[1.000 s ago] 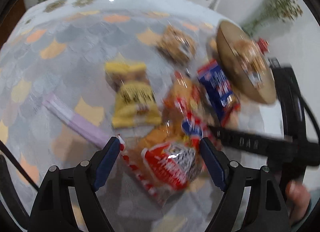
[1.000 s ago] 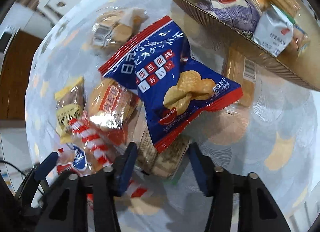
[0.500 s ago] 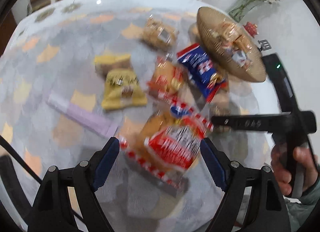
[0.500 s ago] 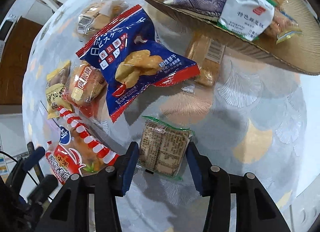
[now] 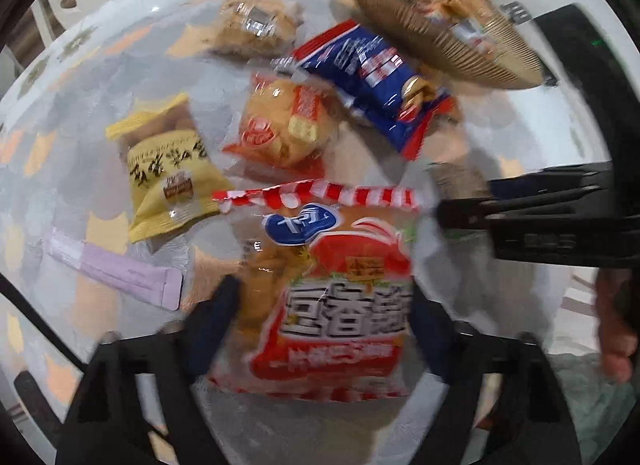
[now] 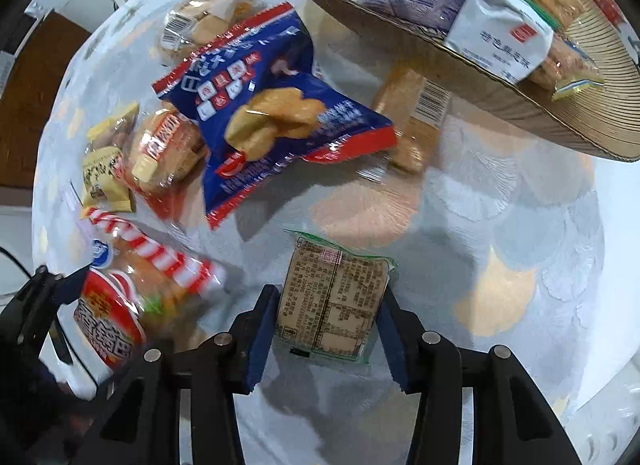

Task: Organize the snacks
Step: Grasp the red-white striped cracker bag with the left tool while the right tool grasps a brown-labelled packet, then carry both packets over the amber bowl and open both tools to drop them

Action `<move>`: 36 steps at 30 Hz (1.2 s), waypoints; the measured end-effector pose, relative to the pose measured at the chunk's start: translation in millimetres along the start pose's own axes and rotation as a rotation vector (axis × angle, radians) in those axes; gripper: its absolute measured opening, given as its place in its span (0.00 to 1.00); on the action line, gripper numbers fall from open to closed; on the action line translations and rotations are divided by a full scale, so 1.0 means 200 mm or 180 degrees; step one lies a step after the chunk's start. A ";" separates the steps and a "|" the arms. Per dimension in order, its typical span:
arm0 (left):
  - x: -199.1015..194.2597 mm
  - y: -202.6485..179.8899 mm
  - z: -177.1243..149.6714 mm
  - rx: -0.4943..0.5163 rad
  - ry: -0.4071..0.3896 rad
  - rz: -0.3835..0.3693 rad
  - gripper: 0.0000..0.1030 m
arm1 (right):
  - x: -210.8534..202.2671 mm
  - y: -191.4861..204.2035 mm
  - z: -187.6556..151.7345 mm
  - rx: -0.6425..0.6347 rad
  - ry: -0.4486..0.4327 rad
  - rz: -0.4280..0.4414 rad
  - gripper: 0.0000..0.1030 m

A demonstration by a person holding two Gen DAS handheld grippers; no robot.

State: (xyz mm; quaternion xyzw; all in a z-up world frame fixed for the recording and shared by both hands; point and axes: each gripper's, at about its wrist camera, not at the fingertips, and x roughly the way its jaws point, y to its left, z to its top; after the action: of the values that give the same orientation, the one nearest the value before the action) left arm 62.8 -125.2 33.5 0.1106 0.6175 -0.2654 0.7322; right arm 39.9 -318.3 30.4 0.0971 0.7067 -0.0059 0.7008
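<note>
Left hand-held gripper (image 5: 324, 321) clamping crinkly red snack bag (image 5: 336, 297), ribbed woven tray (image 6: 500, 77)

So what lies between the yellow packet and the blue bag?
The orange cake packet sits between the yellow packet and the blue bag; both wrist views show it.

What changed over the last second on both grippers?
The right gripper drew the cracker pack out from under the blue bag and holds it between its jaws. The left gripper closed in on the red striped bag, which now fills its jaws. The basket, yellow pack and blue bag stayed put.
</note>
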 end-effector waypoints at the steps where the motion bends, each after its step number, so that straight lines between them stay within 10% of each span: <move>1: 0.00 0.00 0.00 -0.0031 -0.0039 0.0002 0.70 | 0.00 -0.01 0.00 -0.0058 0.0031 0.0001 0.46; 18: -0.35 0.03 0.00 -0.0473 -0.0486 -0.0386 0.62 | -0.22 -0.43 -0.19 -0.0134 0.0253 0.0547 0.46; 36: -0.62 -0.32 0.73 -0.0321 -0.1051 -0.0307 0.62 | -0.98 -0.76 0.24 0.0084 -0.0946 0.0394 0.46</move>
State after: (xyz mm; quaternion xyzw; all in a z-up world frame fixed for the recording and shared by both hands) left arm 140.9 -219.0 193.8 -0.0011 0.5060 -0.2836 0.8146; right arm 64.8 -499.1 205.1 0.1477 0.5878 0.0137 0.7953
